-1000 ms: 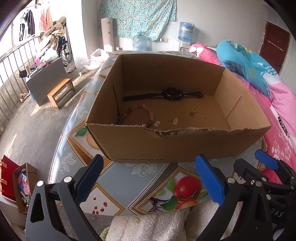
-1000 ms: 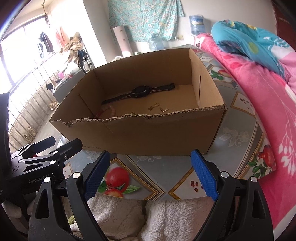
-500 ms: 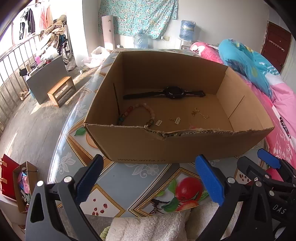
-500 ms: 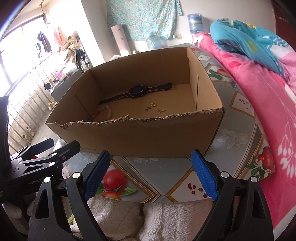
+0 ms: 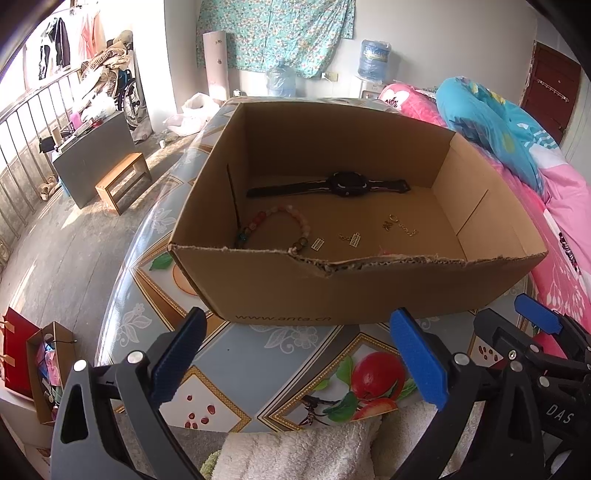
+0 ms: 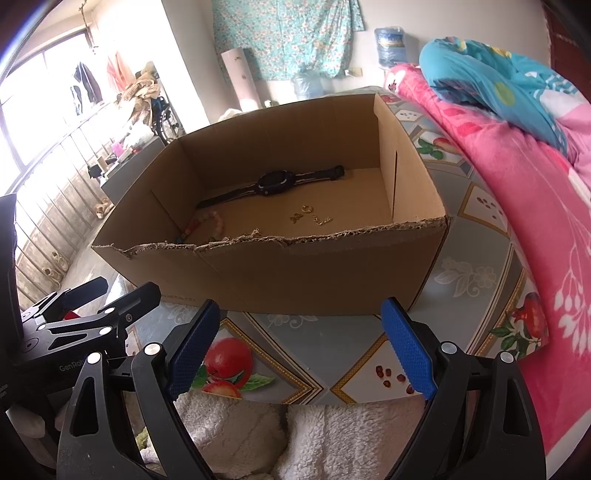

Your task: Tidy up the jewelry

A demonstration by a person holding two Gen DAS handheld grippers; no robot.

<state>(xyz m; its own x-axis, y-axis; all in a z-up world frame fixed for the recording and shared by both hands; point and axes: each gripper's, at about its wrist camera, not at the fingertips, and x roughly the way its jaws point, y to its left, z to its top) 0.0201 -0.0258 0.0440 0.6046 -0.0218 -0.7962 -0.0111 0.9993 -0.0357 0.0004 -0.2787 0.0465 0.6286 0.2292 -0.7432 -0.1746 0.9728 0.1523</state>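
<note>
Between the blue pads of the left gripper [image 5: 297, 354], which stand wide apart with nothing held, lies a bare stretch of the fruit-patterned tablecloth [image 5: 236, 343]. The right gripper [image 6: 301, 345] is likewise spread wide and empty, over the same cloth, and appears at the lower right edge of the left wrist view. Below both grippers, at the near edge, sits white fleecy fabric [image 6: 236, 424].

Just beyond the fingertips stands an open cardboard box [image 5: 332, 288], its torn near wall between the grippers and the jewelry inside. On the box floor, toward the far wall, a black wristwatch [image 5: 345, 184] lies flat with its strap stretched out. Nearer, by the left wall, rests a beaded bracelet [image 5: 291, 218], its lower part hidden by the near wall. Beside it lie two small rectangular charms [image 5: 351, 239], and further right a small gold chain piece [image 5: 397, 223]. The pieces lie apart, none touching the watch.

To the right of the table lies a pink blanket [image 6: 517, 184] with a blue quilt [image 6: 491, 85] on top. On the far wall hangs a floral cloth [image 5: 273, 33], with water bottles [image 5: 373, 59] below. To the left stand a wooden stool [image 5: 123, 182] and a railing [image 5: 22, 147].
</note>
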